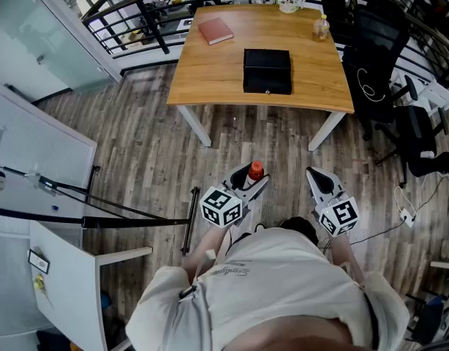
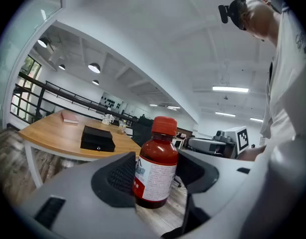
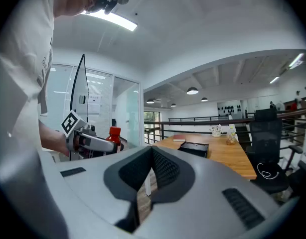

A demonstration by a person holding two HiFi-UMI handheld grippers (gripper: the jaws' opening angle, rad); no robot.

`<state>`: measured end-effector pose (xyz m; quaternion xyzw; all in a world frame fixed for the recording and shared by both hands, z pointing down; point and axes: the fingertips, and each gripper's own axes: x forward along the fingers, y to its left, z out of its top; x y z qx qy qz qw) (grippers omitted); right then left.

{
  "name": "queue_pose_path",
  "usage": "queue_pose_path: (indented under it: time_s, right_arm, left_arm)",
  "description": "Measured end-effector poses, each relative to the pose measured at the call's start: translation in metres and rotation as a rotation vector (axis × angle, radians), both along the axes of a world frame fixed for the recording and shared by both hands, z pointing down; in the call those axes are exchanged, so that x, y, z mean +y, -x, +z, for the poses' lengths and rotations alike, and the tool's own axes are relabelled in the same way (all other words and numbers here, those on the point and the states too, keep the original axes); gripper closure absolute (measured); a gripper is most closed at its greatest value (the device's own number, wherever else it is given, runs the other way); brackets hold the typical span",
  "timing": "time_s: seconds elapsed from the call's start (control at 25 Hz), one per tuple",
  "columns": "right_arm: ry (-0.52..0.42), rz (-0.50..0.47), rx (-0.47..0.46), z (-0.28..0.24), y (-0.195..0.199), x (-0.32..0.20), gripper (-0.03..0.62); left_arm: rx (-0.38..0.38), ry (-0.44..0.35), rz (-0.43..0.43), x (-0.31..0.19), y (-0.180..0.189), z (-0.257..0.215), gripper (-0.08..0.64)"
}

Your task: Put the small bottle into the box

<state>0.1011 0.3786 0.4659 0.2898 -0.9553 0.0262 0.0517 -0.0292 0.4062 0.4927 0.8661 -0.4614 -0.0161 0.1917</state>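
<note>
The small bottle (image 2: 155, 169), dark red with a red cap and a white label, stands upright between the pads of my left gripper (image 2: 157, 176), which is shut on it. In the head view that bottle (image 1: 256, 170) and the left gripper (image 1: 255, 178) hover over the wood floor, well short of the table. The black box (image 1: 267, 70) lies closed in the middle of the wooden table (image 1: 210, 75). My right gripper (image 1: 317, 175) hangs beside the left one; its jaws (image 3: 152, 169) are shut with nothing in them. The right gripper view also catches the bottle (image 3: 113, 135) and the box (image 3: 194, 148).
On the table lie a red book (image 1: 216, 30), a white cup (image 1: 288, 6) and a yellowish bottle (image 1: 321, 28) at the far edge. A black office chair (image 1: 376, 46) stands right of the table, a white partition (image 1: 34, 148) and chair at left.
</note>
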Motion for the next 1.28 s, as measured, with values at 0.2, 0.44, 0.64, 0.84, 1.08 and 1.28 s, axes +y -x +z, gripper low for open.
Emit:
queue_pose_path:
  time_s: [0.2,0.44,0.64,0.84,1.08,1.28]
  right_arm:
    - [-0.010,0.021,-0.023,-0.007,-0.009,-0.004,0.598]
    - [0.004,0.079,-0.021,-0.002,-0.020,-0.004,0.597]
    - [0.034,0.103,0.008,0.005,-0.019,0.001,0.597]
    - [0.088,0.106,0.028,0.026,-0.018,0.001,0.597]
    - [0.081,0.128,0.035,0.026,-0.022,-0.030,0.597]
    - [0.115,0.125,0.015,0.038,-0.017,-0.066,0.597]
  left_arm:
    - [0.009,-0.007,0.013,-0.001,-0.007,0.000,0.305]
    - [0.037,0.004,0.007,-0.005,-0.007,0.004,0.305]
    - [0.050,0.022,0.039,-0.002,-0.009,0.011,0.305]
    - [0.068,0.072,0.051,-0.012,-0.011,0.032,0.305]
    - [0.088,0.091,0.065,-0.046,-0.017,0.041,0.305]
    - [0.058,0.061,0.084,-0.078,-0.017,0.022,0.305]
